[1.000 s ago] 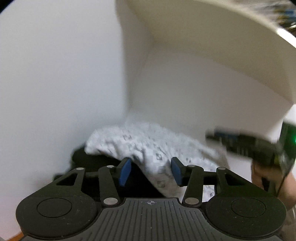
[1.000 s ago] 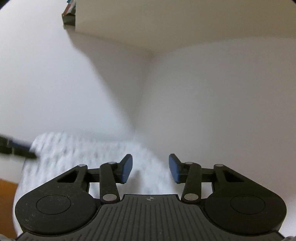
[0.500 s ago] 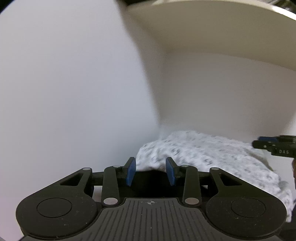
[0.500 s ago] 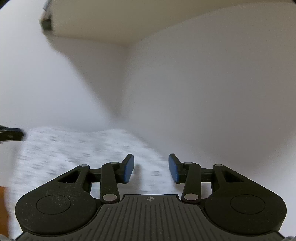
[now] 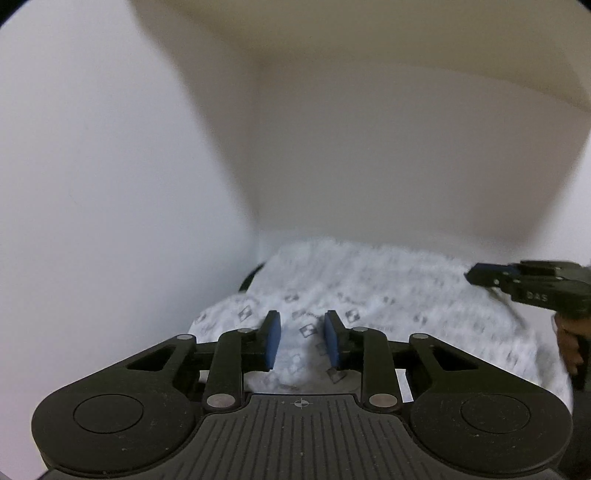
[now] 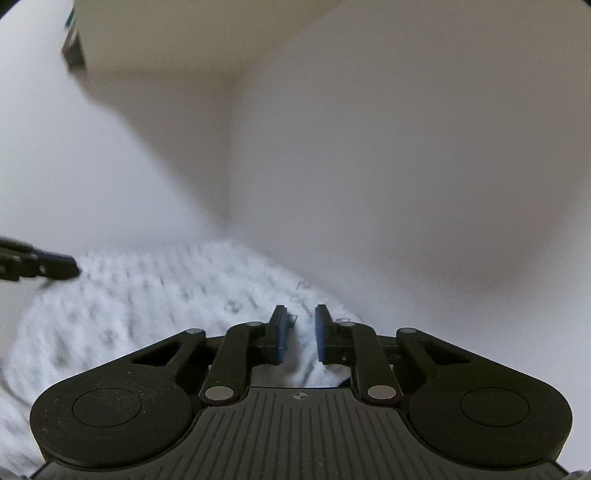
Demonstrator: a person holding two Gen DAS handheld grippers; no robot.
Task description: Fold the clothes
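We start at the left gripper (image 5: 301, 341): its blue fingers (image 5: 272, 339) have just been closing and now stand narrowed, with a ridge of the white patterned garment (image 5: 369, 291) between them. There's a sliver of cloth visible beside each pad, so we can't tell whether they're pinching yet or only bracketing the fold. Over to the right gripper (image 6: 300, 334): its fingers (image 6: 280, 334) have just been closing too, and faster; the gap is slim now and a narrow tongue of fabric runs up through it. It looks like a pinch on the garment's near edge, though blur on the cloth keeps us from swearing to it.

What's changed? A second ago both sets of fingers were spread wide and hovering short of the cloth; now each sits over its own end of the garment, left end and right end. We'd read that as the pick-up for a fold: two holds taken, the lift or the carry-over not yet begun.

Outward now. The garment is soft, a bit puffy, white with small grey square motifs, lying in a rumpled mound pushed into the corner where two plain white walls (image 6: 406, 166) meet. Something dark (image 5: 251, 275) peeks out beneath its far-left edge. A pale shelf (image 5: 351, 33) overhangs the corner. In the left view the right gripper pokes in from the side, a hand (image 5: 570, 345) behind it.
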